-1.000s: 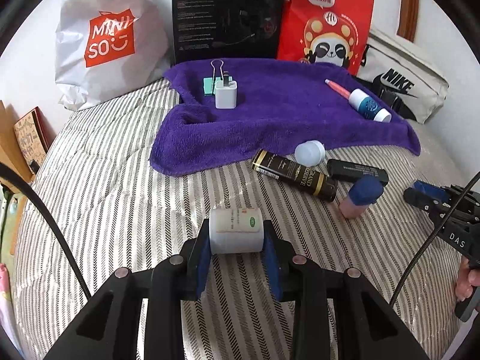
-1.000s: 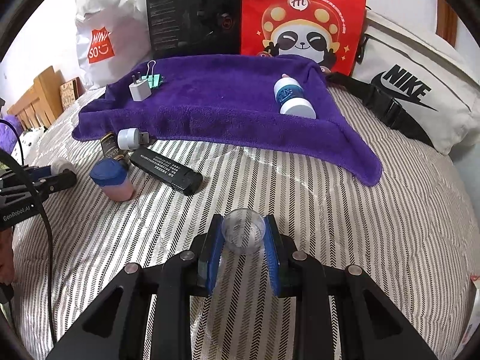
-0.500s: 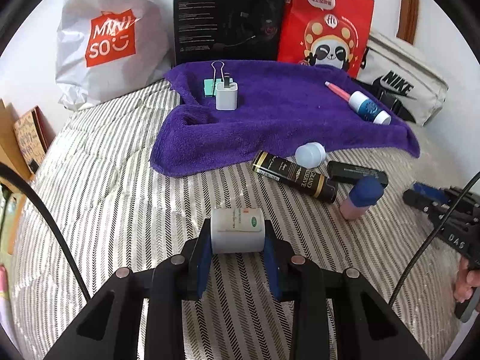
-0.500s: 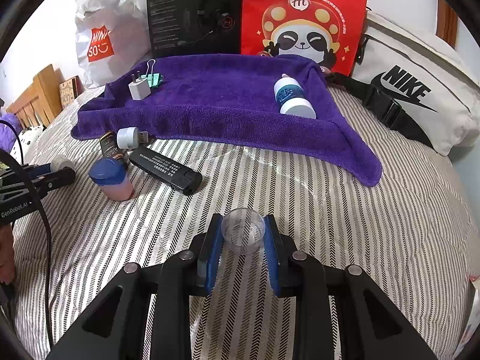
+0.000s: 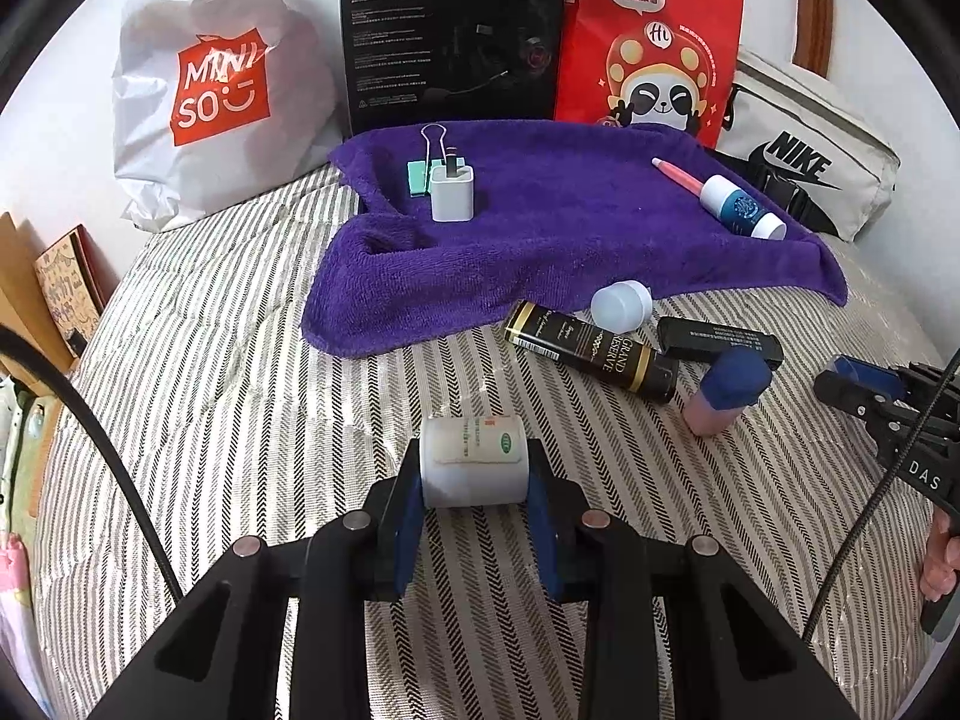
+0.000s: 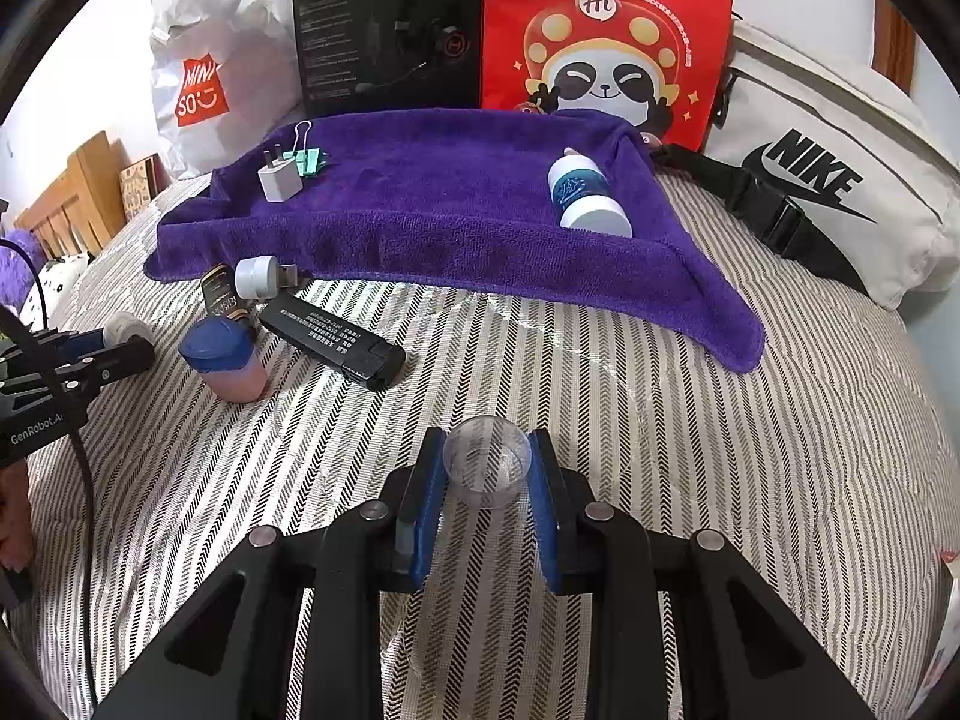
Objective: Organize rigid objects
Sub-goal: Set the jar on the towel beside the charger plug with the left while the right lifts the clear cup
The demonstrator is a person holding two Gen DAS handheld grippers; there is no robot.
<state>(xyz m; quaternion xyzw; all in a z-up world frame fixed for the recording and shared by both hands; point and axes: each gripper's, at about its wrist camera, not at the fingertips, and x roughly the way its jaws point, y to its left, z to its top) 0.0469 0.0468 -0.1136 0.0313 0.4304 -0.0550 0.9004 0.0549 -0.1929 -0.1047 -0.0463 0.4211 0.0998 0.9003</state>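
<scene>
Counting across the striped bedcover (image 5: 252, 396): four loose items lie near the purple towel (image 5: 570, 228), which carries one white charger (image 5: 452, 192), one green clip (image 5: 419, 177), one white-capped bottle (image 5: 741, 207) and one pink stick (image 5: 678, 177). Both tools tilt downward. Left gripper (image 5: 474, 474) pinches one white cylindrical bottle (image 5: 473, 461) crosswise between blue pads; right gripper (image 6: 487, 474) clamps one clear round plastic cap (image 6: 487, 468).
</scene>
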